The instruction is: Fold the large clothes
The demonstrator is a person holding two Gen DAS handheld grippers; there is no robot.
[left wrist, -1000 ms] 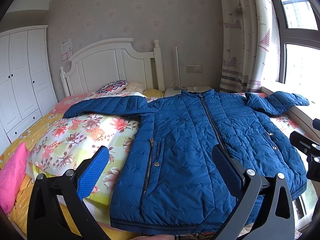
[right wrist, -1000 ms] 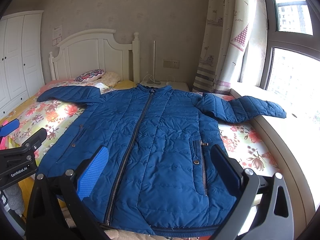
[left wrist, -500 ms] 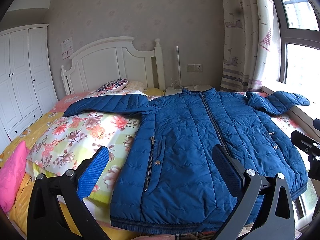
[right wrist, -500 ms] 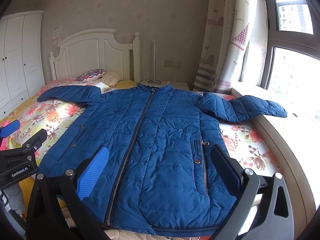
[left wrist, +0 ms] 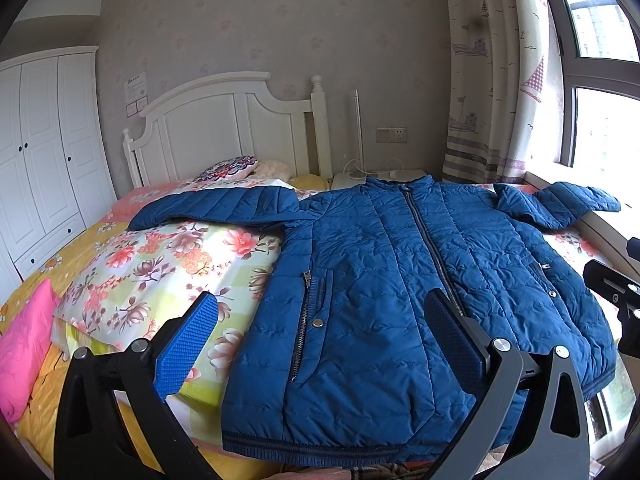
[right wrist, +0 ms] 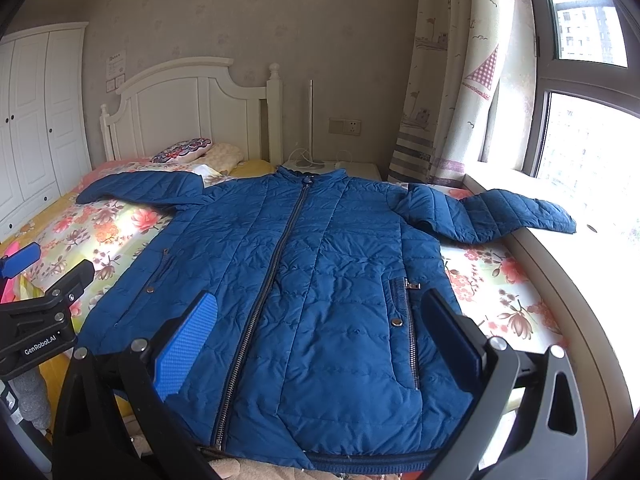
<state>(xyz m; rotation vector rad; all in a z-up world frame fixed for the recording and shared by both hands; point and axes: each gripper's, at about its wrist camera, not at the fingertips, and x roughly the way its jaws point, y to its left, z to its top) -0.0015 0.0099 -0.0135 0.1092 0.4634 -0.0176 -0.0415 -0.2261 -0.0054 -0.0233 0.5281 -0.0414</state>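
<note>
a: where's the jacket (left wrist: 400,300) from where you stand?

b: it fills the middle and lower right of your left wrist frame, spread flat and front-up on the bed (left wrist: 132,276), zipped shut, hem toward you. in the right wrist frame it takes up the whole centre.

a: and the sleeves?

b: one sleeve (left wrist: 216,208) stretches toward the left of the frame over the floral quilt (left wrist: 168,264). the other sleeve (right wrist: 492,212) bends toward the right edge, with its cuff lying on the window sill (right wrist: 568,280).

a: what are your fingers doing?

b: your left gripper (left wrist: 320,344) hangs above the hem with its fingers spread wide, nothing between them. the blue pad (left wrist: 188,344) sits over the quilt just beside the jacket's edge, the dark one over the jacket's front. your right gripper (right wrist: 316,344) is released too, fingers wide apart, hovering over the lower half of the jacket, with the zipper (right wrist: 272,276) running up between them.

a: are they touching the fabric?

b: can't tell; they seem to sit above it.

a: anything else around?

b: a white headboard (left wrist: 224,132) at the upper centre, a wardrobe (left wrist: 44,152) at the left edge, a patterned curtain (right wrist: 452,80) by the window at upper right, and a pink pillow (left wrist: 24,356) at lower left.
</note>
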